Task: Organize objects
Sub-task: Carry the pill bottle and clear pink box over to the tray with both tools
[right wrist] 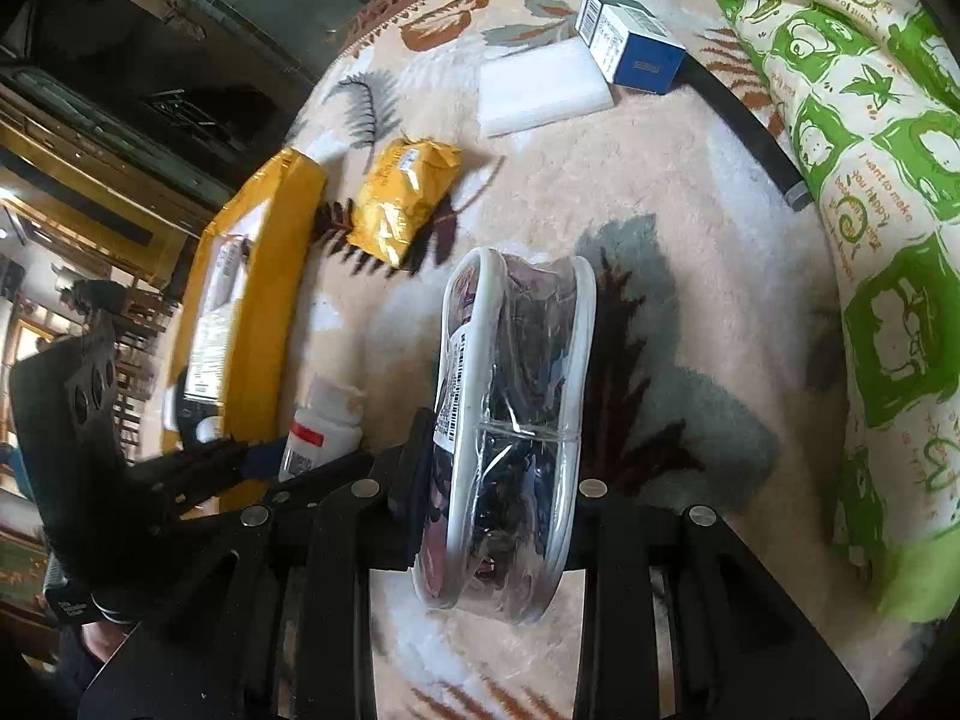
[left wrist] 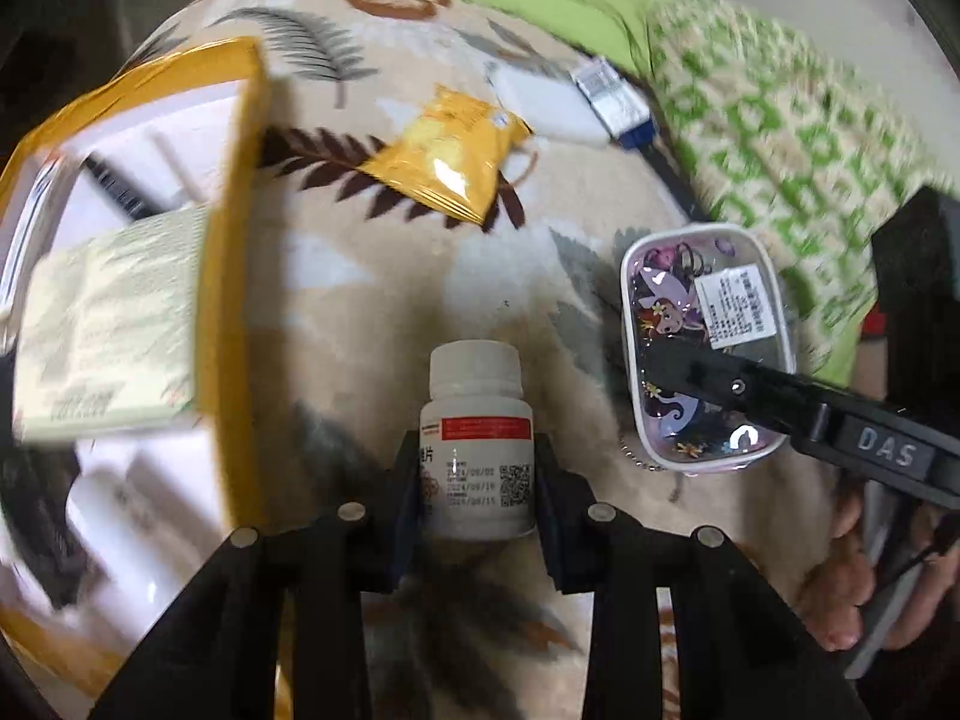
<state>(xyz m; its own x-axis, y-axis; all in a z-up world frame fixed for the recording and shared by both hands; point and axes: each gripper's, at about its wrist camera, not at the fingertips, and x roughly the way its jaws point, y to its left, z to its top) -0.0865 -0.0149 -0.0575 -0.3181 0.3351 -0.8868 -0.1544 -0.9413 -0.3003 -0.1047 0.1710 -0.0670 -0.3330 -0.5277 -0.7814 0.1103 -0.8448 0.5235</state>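
A white pill bottle (left wrist: 480,450) with a red-banded label lies on the leaf-patterned blanket (left wrist: 372,300), and my left gripper (left wrist: 477,480) is shut on its sides. In the right wrist view the same bottle (right wrist: 324,426) shows at the lower left, held by the left gripper (right wrist: 240,462). My right gripper (right wrist: 498,480) is shut on a clear cartoon-printed pouch (right wrist: 510,420) with a white rim, held on edge. From the left wrist view, the pouch (left wrist: 702,324) sits to the right with one right finger (left wrist: 720,384) across it.
An open yellow box (left wrist: 234,240) stands at the left, with a pale green packet (left wrist: 108,330) inside. Farther back lie a yellow snack packet (right wrist: 402,204), a white foam pad (right wrist: 540,90) and a blue-and-white carton (right wrist: 630,42). A green patterned cushion (right wrist: 870,180) borders the right.
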